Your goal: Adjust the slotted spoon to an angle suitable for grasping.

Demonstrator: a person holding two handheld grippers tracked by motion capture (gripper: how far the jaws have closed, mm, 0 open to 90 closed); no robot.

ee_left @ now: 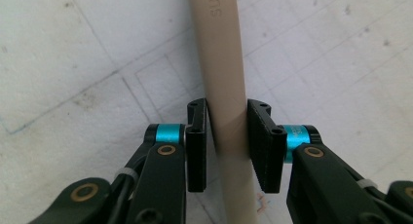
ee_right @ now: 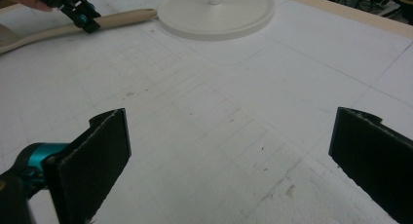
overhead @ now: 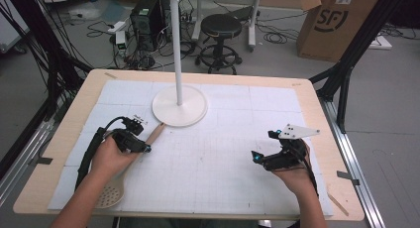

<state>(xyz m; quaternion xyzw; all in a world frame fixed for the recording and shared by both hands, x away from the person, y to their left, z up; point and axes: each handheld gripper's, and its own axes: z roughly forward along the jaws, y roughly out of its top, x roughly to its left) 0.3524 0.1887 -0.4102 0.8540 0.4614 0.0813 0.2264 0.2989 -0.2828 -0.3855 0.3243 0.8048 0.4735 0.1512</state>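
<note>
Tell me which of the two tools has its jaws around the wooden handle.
The left tool: its jaws flank the skimmer's handle. The right tool is wide open over bare mat.

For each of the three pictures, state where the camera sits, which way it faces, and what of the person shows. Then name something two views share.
High view: above the person's side, looking forward and down on the table; forearms, both hands.
Left gripper view: on the left tool, looking down at the spoon handle between its jaws.
Right gripper view: on the right tool, facing across the mat.
Shared: the white stand base.
</note>
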